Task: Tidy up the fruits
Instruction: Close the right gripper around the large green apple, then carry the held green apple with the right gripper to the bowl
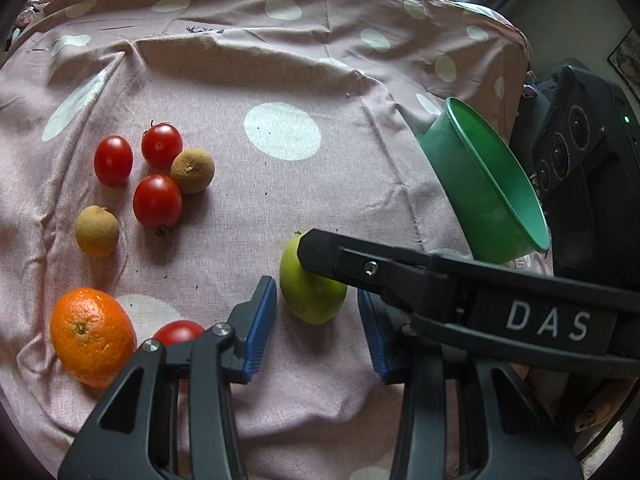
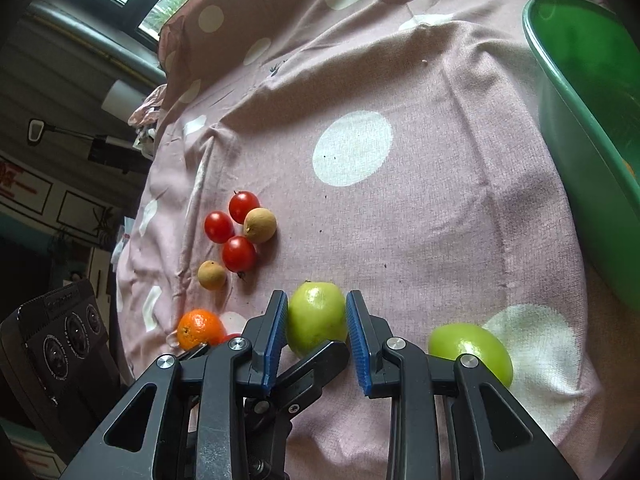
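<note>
Our right claw is clamped tight on a green fruit on the dotted cloth, left of the green bowl. Our left claw stands partly open, its pads flanking that same fruit without touching it.

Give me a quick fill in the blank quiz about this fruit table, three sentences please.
1. The fruit clamped in the right gripper is ___ in colour.
2. The number of small brown fruits on the cloth is ___.
3. The pink cloth is printed with ___ dots.

Missing words: green; two; white.
</note>
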Tool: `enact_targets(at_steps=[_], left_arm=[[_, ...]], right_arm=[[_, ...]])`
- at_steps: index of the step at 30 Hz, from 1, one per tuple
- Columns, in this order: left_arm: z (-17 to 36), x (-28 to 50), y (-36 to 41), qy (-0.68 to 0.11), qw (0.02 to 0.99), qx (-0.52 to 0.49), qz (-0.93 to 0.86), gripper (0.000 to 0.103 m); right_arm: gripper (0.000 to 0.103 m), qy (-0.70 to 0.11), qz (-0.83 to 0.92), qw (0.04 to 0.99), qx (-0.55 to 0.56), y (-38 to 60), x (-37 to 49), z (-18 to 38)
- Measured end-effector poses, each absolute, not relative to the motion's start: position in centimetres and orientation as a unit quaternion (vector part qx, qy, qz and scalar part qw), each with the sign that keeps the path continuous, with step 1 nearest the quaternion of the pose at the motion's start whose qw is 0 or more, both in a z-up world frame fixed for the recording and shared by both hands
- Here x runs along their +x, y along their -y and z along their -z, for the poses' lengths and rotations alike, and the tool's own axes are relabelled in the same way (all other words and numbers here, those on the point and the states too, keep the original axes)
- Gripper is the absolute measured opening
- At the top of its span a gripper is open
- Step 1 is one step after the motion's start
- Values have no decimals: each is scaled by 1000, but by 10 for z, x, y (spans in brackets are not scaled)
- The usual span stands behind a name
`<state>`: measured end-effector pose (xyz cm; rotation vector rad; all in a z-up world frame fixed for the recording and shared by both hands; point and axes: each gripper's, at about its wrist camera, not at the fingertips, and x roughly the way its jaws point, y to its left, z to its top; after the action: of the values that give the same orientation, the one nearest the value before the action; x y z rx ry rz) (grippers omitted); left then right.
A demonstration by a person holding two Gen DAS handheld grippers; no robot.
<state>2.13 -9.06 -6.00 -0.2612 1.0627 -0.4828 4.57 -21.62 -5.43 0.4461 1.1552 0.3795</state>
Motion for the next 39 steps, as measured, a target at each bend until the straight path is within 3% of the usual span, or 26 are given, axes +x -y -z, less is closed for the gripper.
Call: enact_targets(at_steps=[10,21,39], left_arm=[[62,24,93,-497,831,-115,221,34],[61,24,94,-493,833,-118,222,34],[14,5,101,-426,868,-103,233,34]], right_arm=[[32,-540,-177,798,199,215,44,53],[38,-536,-174,808,171,209,41,51],[39,-474,-184,846,160,218,20,9]])
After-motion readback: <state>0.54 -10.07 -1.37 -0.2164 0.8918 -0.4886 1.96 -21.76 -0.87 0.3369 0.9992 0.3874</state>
